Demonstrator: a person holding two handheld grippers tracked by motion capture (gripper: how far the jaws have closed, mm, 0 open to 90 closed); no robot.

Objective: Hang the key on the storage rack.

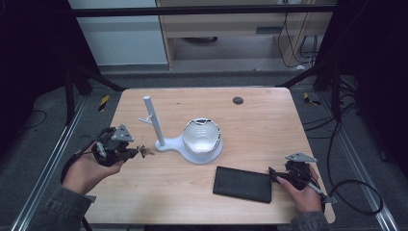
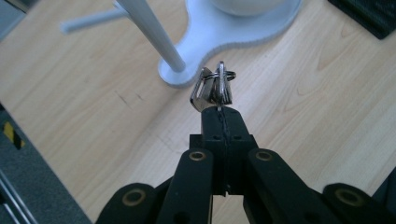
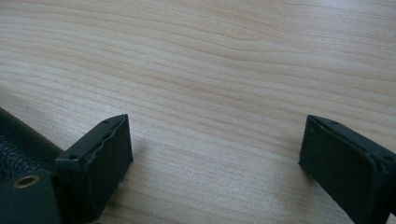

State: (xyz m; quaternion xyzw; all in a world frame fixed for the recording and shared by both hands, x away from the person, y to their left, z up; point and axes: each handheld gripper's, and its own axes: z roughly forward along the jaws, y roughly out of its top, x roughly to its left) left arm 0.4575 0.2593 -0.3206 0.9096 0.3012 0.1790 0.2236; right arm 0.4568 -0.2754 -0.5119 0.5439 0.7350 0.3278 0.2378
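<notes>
Left hand-held gripper (image 1: 136, 153), high view: holds keys (image 1: 146, 151) beside the white stand (image 1: 192, 149) on the tabletop (image 1: 260, 125). Left gripper view: jaws clamped on the keys. Right gripper view: right hand-held gripper (image 3: 215, 154) jaws apart, beside the black pouch (image 3: 18, 144).

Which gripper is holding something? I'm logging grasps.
The left gripper: its jaws are shut on a bunch of keys. The right gripper is open above bare table.

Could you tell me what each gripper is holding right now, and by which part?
The left gripper is shut on the keys, pinching the key blades; the ring hangs free beyond. The right gripper holds nothing, jaws apart.
</notes>
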